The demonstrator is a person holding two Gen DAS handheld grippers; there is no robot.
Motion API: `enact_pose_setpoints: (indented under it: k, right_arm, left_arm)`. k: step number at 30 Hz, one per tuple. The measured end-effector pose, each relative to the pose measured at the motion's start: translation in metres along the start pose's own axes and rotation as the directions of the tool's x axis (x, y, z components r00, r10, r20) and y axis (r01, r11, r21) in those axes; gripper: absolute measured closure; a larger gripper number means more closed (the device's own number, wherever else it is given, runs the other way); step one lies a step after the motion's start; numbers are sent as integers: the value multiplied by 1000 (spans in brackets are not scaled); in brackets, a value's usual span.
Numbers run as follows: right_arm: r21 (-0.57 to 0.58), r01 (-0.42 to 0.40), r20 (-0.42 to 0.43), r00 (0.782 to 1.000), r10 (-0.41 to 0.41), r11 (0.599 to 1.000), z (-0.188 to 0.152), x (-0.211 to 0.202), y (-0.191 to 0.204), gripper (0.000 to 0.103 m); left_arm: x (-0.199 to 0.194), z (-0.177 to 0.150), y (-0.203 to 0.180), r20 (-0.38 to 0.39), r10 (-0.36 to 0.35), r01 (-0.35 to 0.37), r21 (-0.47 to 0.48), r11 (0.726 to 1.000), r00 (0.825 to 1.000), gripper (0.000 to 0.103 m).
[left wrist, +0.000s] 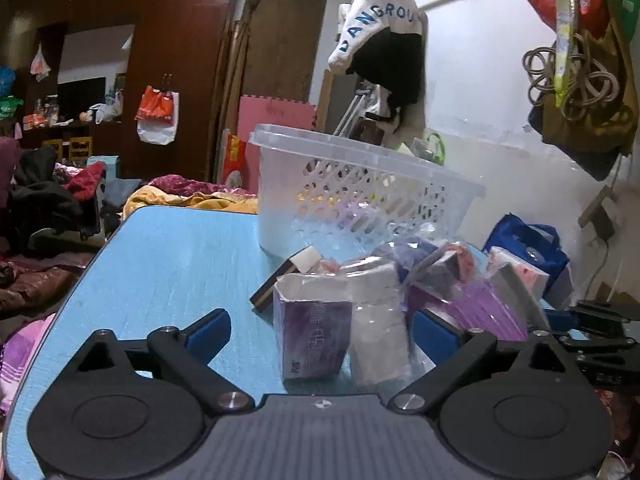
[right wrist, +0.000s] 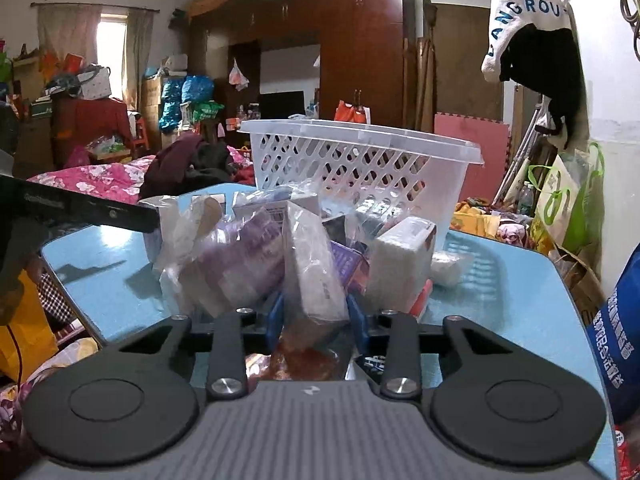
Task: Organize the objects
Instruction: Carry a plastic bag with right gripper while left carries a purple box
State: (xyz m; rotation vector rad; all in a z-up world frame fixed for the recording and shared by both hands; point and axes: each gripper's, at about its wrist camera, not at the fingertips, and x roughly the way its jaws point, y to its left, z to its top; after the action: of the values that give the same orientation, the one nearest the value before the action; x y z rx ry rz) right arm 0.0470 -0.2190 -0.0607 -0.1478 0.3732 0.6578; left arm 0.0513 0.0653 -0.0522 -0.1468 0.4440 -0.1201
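Hardly begun: the white perforated plastic basket (right wrist: 360,160) beyond both looks nearly empty, the right hand-held gripper (right wrist: 314,316) pinches one clear-wrapped pale box (right wrist: 316,272) from the pile on the blue worktop (left wrist: 160,264), and the left hand-held gripper (left wrist: 320,326) stands spread around a purple-printed carton (left wrist: 312,328).

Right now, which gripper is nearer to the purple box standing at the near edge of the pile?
Left. The left gripper stands open around the purple box. The right gripper is farther along the pile, shut on a plastic-wrapped pack.

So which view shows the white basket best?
The right wrist view: the white basket shows its whole rim and perforated long side. The left wrist view shows the basket cornerwise and tilted, its base partly behind packets.
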Motion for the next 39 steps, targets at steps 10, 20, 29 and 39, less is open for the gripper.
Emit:
enact_pose_setpoints:
  k: [10,20,29,39]
  right_arm:
    - [17,-14,31,999,13,1000,3,-8,-4,65]
    - [34,-35,70,997,32,999,8,-19,-4,65]
    - [61,-46,139,990,37,997,26,-35,-15,65]
    - [35,-15,153,988,9,999,85,-11,-38,65]
  left_arm:
    - [8,-3,10,21,12,-11,-39,999,1000,53]
    - [-4,3,7,73,32,-30,-25,999,997,54]
    - [-14,17,7,122,17,-11,-52,999,992,54]
    - [-14,81,0,205,-69,90,-98,991,976,54]
